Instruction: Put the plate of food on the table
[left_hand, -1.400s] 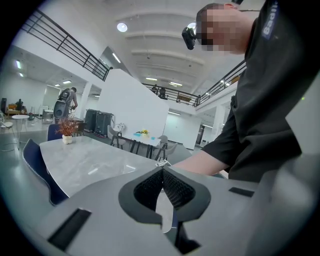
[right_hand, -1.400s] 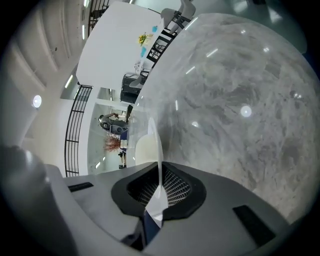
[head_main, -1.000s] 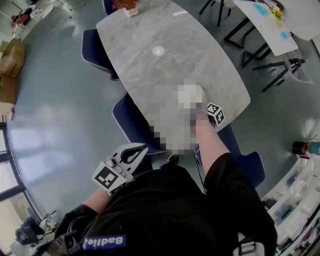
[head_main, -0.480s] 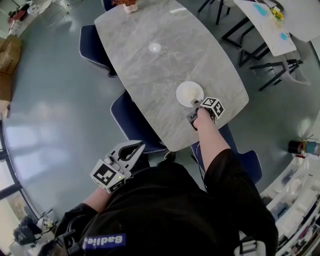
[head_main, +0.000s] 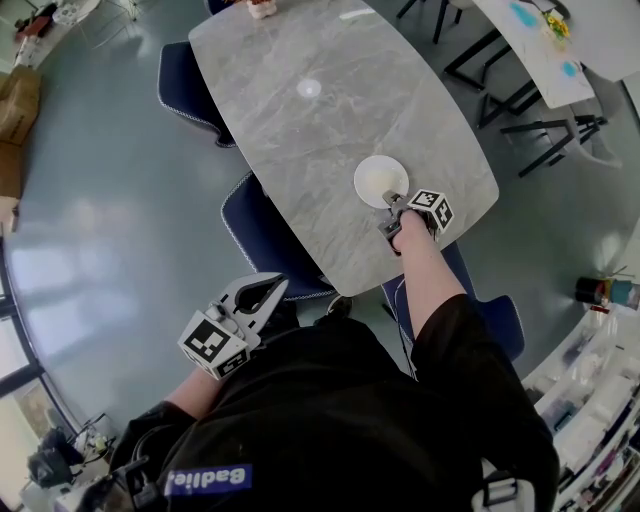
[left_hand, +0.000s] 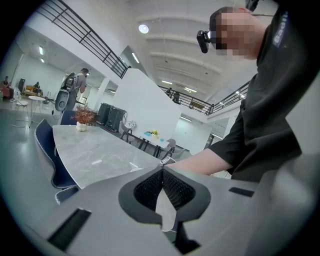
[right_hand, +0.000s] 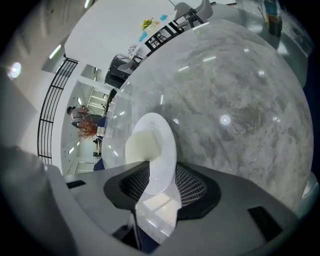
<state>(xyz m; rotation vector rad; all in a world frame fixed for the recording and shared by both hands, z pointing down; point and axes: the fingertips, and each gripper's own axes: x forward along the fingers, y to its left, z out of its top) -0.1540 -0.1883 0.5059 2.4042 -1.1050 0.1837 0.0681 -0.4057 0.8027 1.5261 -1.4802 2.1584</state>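
1. The plate (head_main: 380, 181) lies flat on the grey marble desk (head_main: 320, 120), toward its near right corner. The pale food (right_hand: 141, 145) sits on it.
2. My right tool (head_main: 396, 203) is at the plate's near rim and its jaws are opening. The rim is between them, and the pads look clear of it on both sides.
3. I judge the step in hand to be the release, so I let the jaws spread fully before I move my arm at all.
4. Then I should draw the right tool straight back toward me and level with the desk, so that neither jaw catches the rim.
5. The plate is near the desk's edge, so a snagged rim could drag it toward the drop or tip the food.
6. My left tool (head_main: 262, 300) hangs low at my left side near a blue chair (head_main: 262, 235), jaws pressed together on nothing, and has no part here.
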